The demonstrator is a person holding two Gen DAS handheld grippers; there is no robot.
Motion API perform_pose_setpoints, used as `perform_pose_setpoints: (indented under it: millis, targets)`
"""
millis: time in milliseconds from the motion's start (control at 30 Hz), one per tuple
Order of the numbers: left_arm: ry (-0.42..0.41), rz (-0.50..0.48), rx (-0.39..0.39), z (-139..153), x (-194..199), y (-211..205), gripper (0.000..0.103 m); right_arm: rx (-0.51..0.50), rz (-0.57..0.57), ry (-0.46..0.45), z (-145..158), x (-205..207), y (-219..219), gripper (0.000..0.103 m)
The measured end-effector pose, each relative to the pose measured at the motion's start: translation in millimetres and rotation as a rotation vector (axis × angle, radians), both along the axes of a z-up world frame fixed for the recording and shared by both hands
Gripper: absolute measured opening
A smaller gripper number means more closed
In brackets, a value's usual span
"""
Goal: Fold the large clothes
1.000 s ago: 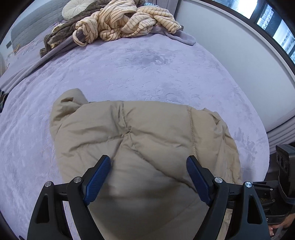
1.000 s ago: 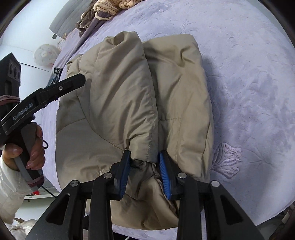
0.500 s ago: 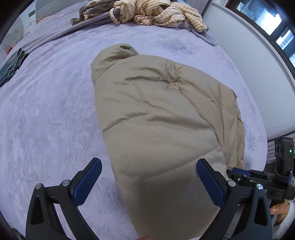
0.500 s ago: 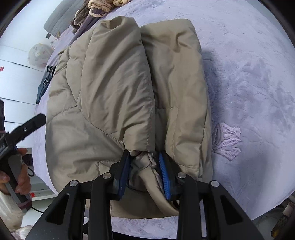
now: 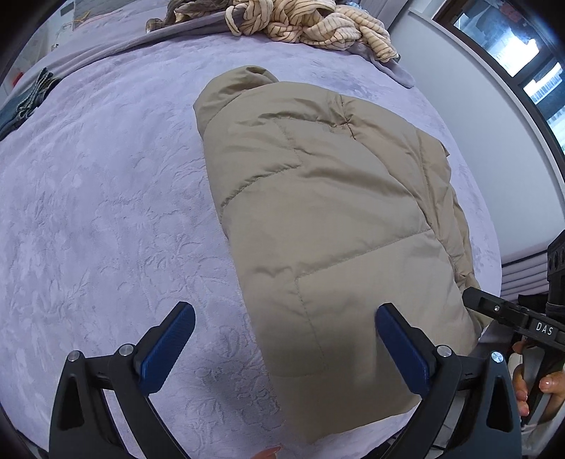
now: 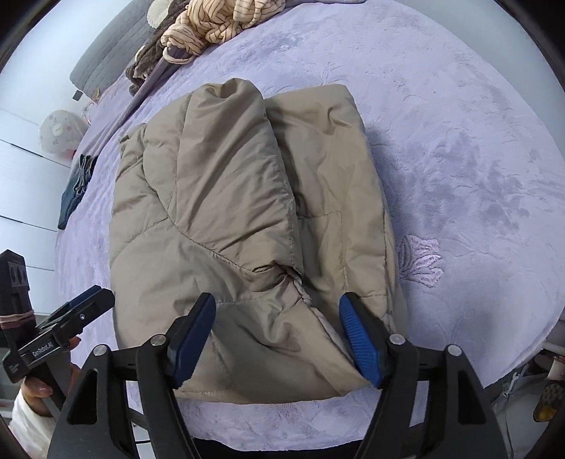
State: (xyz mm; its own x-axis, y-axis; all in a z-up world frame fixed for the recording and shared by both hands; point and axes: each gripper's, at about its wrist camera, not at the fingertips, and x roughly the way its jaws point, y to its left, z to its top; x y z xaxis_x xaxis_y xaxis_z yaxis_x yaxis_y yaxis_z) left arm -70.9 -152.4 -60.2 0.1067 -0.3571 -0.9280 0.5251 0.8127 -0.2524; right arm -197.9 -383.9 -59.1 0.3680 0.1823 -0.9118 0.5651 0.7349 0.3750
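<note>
A beige puffer jacket (image 5: 328, 212) lies folded on the lilac bedspread (image 5: 106, 212), near the bed's front edge. It also shows in the right wrist view (image 6: 226, 212) with a sleeve laid over its body. My left gripper (image 5: 282, 349) is open and empty, hovering above the jacket's near left edge. My right gripper (image 6: 279, 335) is open, its blue pads either side of the sleeve cuff (image 6: 296, 286) without touching it. The right gripper's tip shows at the right of the left wrist view (image 5: 508, 314).
A heap of striped and brown clothes (image 5: 303, 21) lies at the far side of the bed; it also shows in the right wrist view (image 6: 212, 24). Dark jeans (image 6: 76, 187) lie at the left edge. A white wall and window (image 5: 512, 70) stand to the right.
My right gripper has opened and let go of the sleeve cuff, then drawn back. My left gripper has pulled back and to the left, off the jacket.
</note>
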Motion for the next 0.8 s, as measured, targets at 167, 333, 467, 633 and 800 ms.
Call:
perform_pose_setpoints:
  millis: [167,333,467,633,800]
  targets:
    - [0.028,0.017,-0.028,-4,7,4,0.103,-0.012,-0.001,-0.022,9,10,-13,0.081]
    - [0.048,0.057,-0.049,-9,23,0,0.103,0.008,0.012,-0.024,7,24,-45,0.085]
    - [0.109,0.100,-0.110,-15,40,-1,0.103,0.095,0.019,0.010,-14,39,-79,0.085]
    - [0.215,0.129,-0.207,-37,60,-3,0.103,0.256,-0.015,-0.044,-47,46,-114,0.086]
    - [0.356,0.163,-0.338,-68,78,1,0.103,0.394,-0.049,-0.064,-91,52,-139,0.086]
